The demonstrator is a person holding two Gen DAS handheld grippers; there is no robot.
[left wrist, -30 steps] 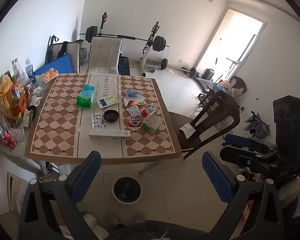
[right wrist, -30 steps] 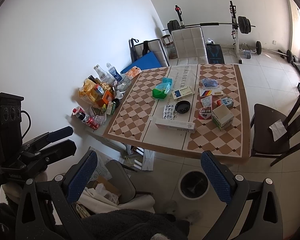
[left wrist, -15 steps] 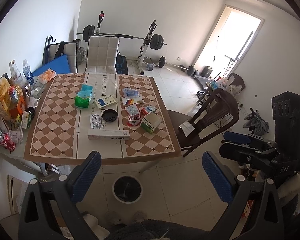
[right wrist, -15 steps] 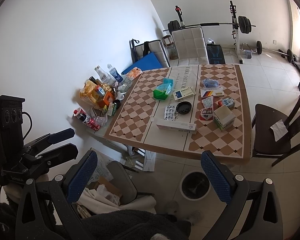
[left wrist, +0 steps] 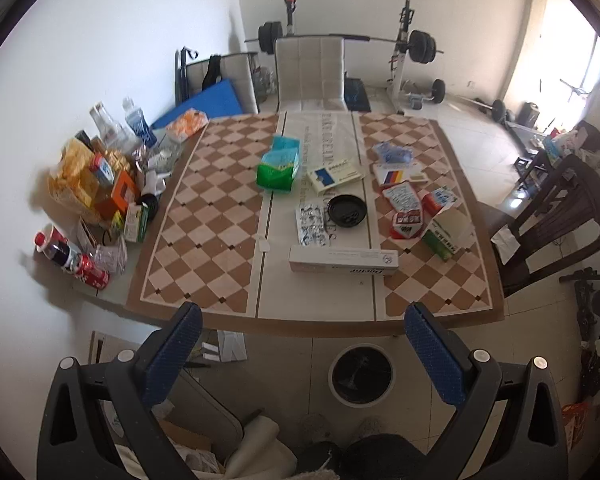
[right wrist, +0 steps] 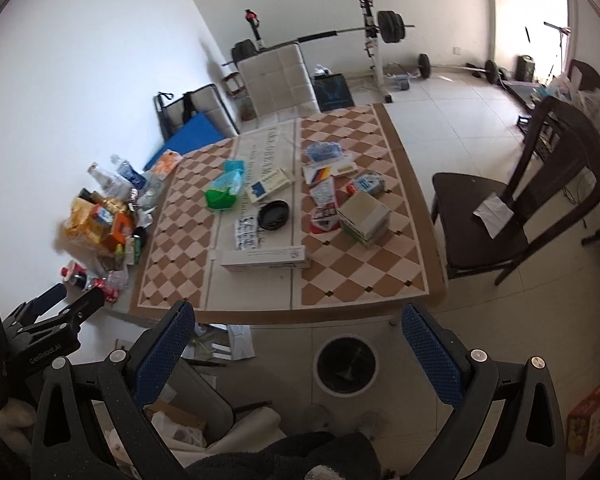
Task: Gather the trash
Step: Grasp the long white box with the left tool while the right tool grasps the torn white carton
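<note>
we are at the very start, as we judge it: nothing is picked up yet and both tongs hang back from the table (left wrist: 316, 322), short of its near edge. the left tongs (left wrist: 304, 340) are spread wide and hold nothing. the right tongs (right wrist: 298, 338) are likewise released and empty. in the right view the left tongs (right wrist: 70, 300) also show low at the left side, well apart from the right pair.

the trash lies ahead of both tongs on the table top. nearest to us is a long white box (left wrist: 343, 261), lying flat across our line of approach. just beyond it sit a foil pill sheet (left wrist: 311, 224) and a black round lid (left wrist: 347, 210), and to the right of those a green and white carton (left wrist: 448, 230) and a red and white packet (left wrist: 406, 216). farther ahead are a green bag (left wrist: 278, 166) and a flat blue and white box (left wrist: 334, 174). the bin (left wrist: 361, 374) stands on the floor directly below the gap of the tongs, under the table's near edge.

the next move, we think, calls for reaching forward over the edge to the long white box, lining the fingers across its narrow side, closing on it, then drawing back and down to drop it in the bin.
</note>
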